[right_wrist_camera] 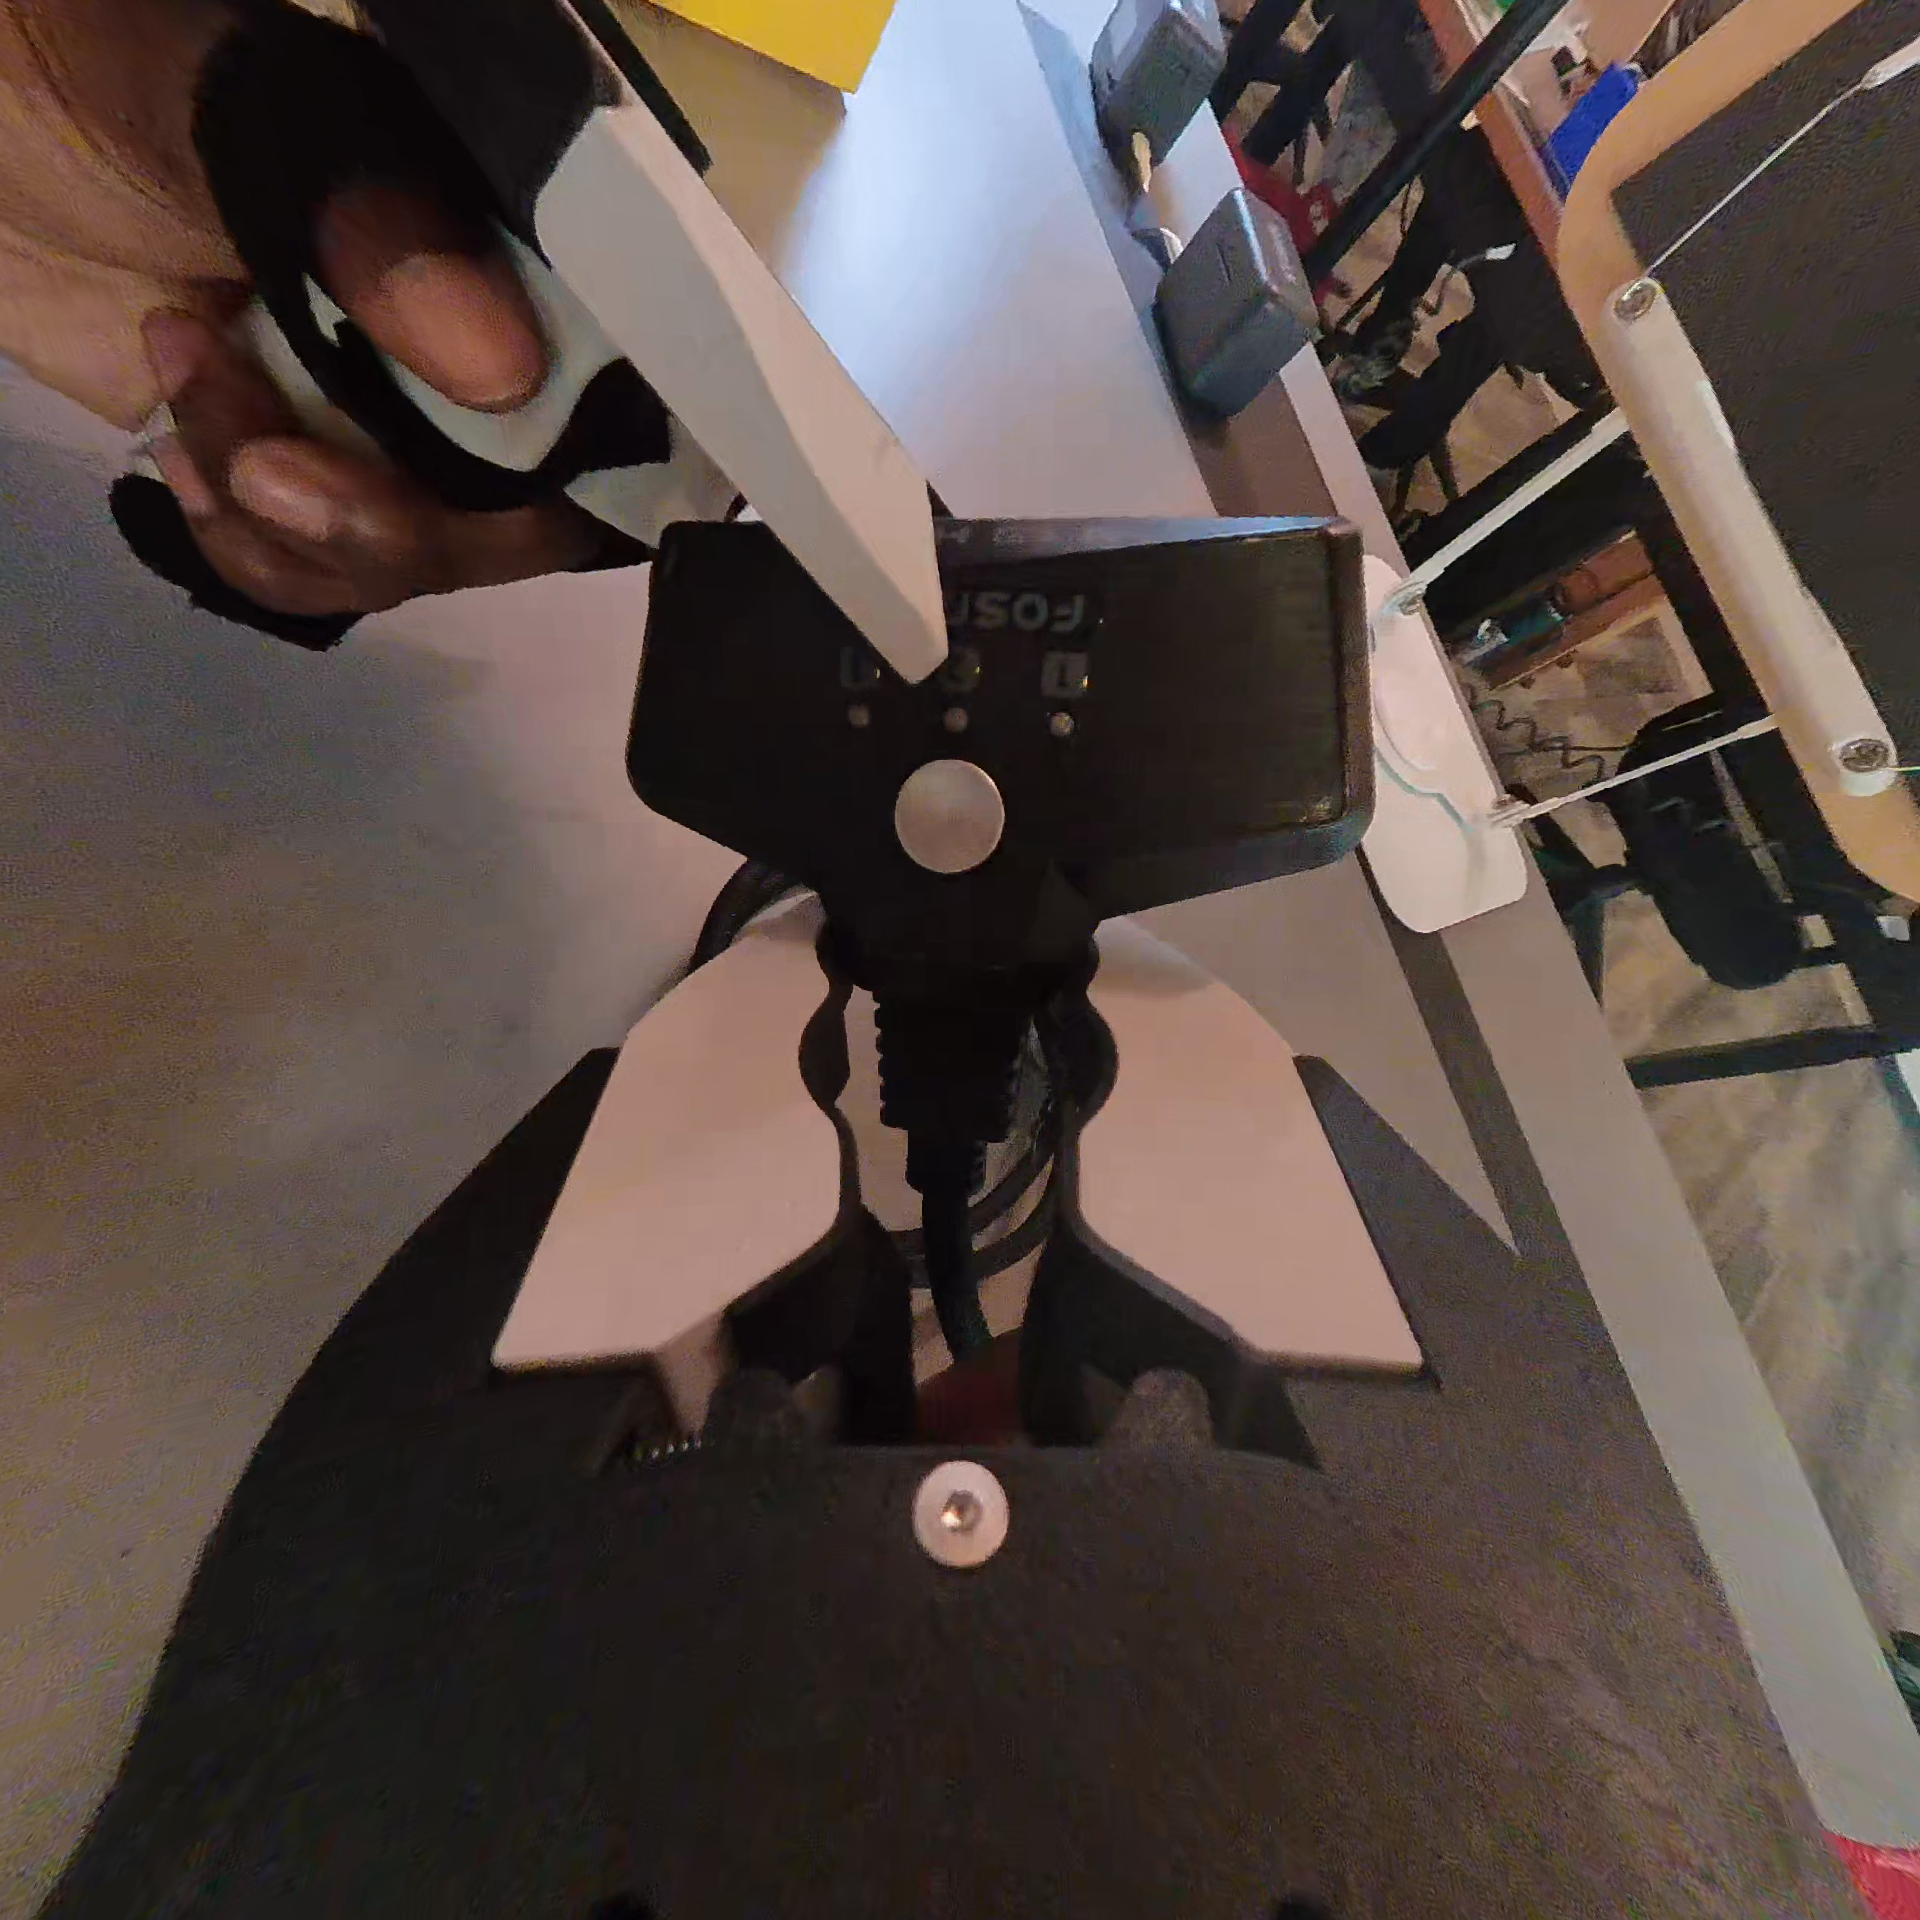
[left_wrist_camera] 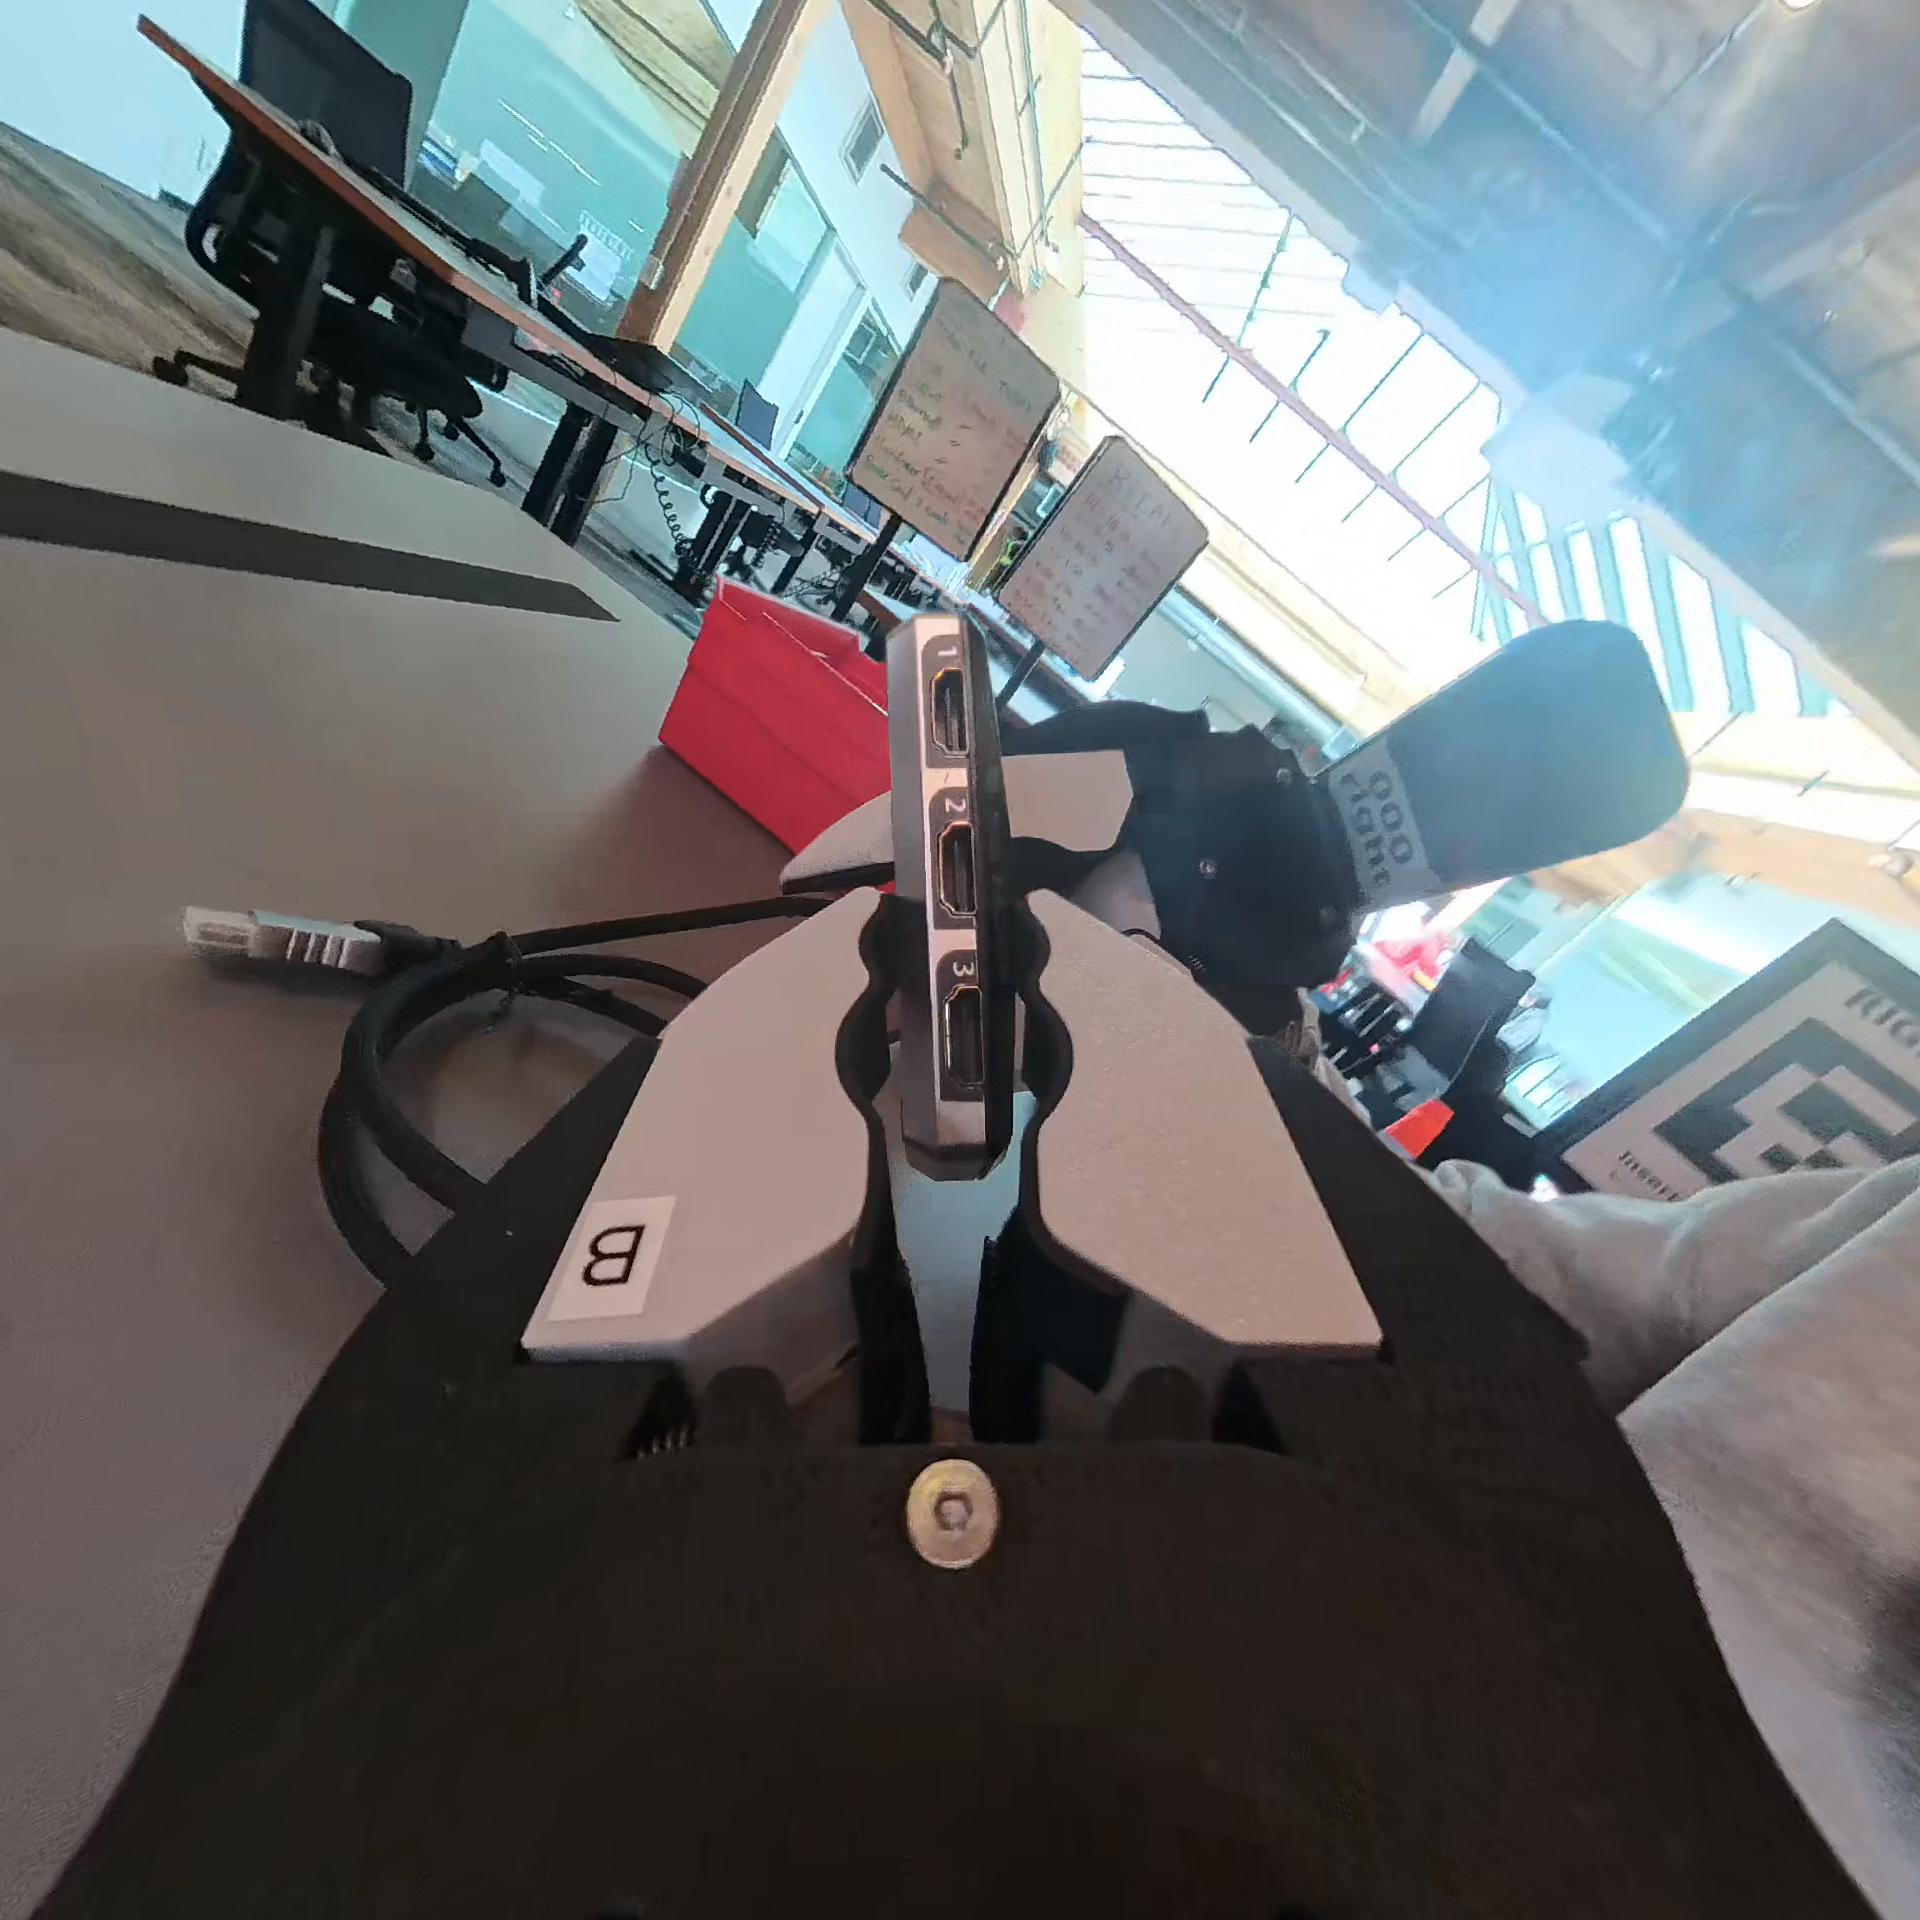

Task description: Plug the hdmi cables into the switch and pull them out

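My left gripper (left_wrist_camera: 951, 920) is shut on the black HDMI switch (left_wrist_camera: 956, 894) and holds it edge-on above the grey table (left_wrist_camera: 208, 727). Its three numbered ports face the camera and are empty. In the right wrist view the switch (right_wrist_camera: 1174, 707) shows its top with a silver button, and one white finger (right_wrist_camera: 748, 395) of the left gripper lies across it. My right gripper (right_wrist_camera: 956, 961) is shut on the ribbed cable neck (right_wrist_camera: 935, 1049) at the switch's other end. An HDMI cable (left_wrist_camera: 436, 1039) lies coiled on the table, its silver plug (left_wrist_camera: 281, 940) free.
A red box (left_wrist_camera: 769, 727) stands on the table behind the switch. A black-and-white marker board (left_wrist_camera: 1766, 1091) stands at the right. Two grey blocks (right_wrist_camera: 1236, 301) sit at the table's edge. Desks, chairs and whiteboards stand beyond. A hand (right_wrist_camera: 260, 468) holds the left gripper.
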`<state>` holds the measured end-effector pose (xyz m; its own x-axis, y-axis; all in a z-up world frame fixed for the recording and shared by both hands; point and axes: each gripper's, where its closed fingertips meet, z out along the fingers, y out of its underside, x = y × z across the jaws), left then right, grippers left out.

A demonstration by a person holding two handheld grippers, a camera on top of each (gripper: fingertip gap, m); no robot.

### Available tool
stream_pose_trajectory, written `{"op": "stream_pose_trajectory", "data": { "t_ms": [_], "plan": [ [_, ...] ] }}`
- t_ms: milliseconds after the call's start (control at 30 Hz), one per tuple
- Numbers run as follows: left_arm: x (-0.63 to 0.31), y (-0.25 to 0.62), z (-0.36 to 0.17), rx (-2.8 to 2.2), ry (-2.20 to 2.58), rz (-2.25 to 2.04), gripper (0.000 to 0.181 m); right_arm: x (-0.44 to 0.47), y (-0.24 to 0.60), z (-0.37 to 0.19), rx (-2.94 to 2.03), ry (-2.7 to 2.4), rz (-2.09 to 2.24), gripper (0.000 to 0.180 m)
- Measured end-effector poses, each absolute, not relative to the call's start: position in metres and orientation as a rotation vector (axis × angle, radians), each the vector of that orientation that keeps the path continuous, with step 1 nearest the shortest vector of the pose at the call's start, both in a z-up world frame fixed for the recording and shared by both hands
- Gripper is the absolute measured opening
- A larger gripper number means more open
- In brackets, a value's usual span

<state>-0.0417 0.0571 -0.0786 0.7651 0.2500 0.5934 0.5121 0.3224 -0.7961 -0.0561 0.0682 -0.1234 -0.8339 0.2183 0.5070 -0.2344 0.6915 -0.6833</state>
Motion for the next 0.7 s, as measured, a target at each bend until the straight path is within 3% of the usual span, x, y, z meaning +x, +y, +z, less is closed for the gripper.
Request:
{"op": "stream_pose_trajectory", "data": {
  "t_ms": [167, 267, 400, 567, 700],
  "plan": [
    [-0.037, 0.057, -0.070, -1.252, -0.673, -0.237, 0.021, -0.053, 0.074, -0.117, 0.124, -2.379, 0.955, 0.036],
    [-0.054, 0.031, -0.053, -1.160, -0.696, -0.133, 0.042, -0.054, 0.099, -0.129, 0.325, -2.471, 0.681, 0.036],
    [-0.085, -0.028, -0.041, -1.011, -0.798, 0.149, 0.043, -0.058, 0.125, -0.168, 0.586, -2.496, 0.273, 0.036],
    [-0.088, -0.041, -0.039, -0.952, -0.819, 0.108, 0.043, -0.005, 0.094, -0.199, 0.736, -2.765, 0.671, 0.034],
    [-0.084, -0.023, -0.046, -1.046, -0.791, 0.099, 0.043, -0.003, 0.091, -0.211, 0.709, -2.836, 0.716, 0.033]
  ]
}}
